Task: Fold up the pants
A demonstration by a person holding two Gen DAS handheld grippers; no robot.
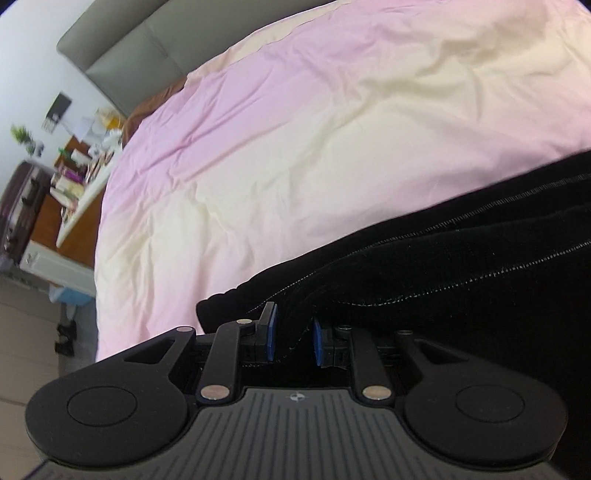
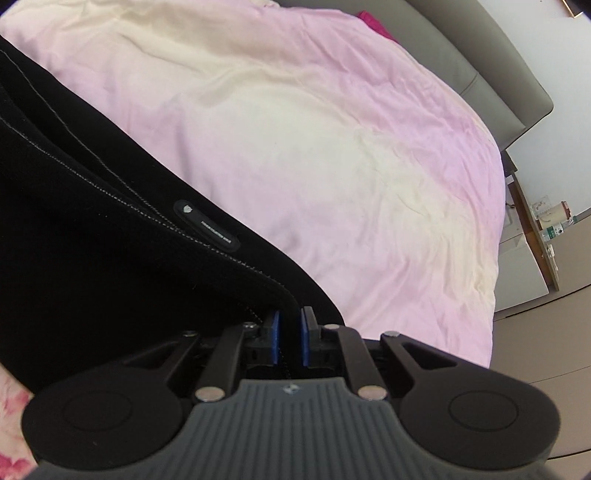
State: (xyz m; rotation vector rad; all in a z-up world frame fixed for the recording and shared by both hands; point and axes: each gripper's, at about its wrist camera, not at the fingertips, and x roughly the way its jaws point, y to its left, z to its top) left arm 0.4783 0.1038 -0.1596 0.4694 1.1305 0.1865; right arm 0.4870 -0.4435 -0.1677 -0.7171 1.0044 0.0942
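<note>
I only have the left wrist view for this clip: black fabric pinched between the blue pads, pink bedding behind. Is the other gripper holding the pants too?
Observer: Yes. The right gripper is shut on an edge of the black pants, fabric pinched between its blue pads.
Operator: Any marking on the pants that my view misses?
Observer: A small black label with pale lettering, too small to read, lies beside the white stitching.
Operator: Anything else on the bed on that side?
Observer: A bit of magenta cloth shows at the far edge of the pink cover, by the grey headboard.
</note>
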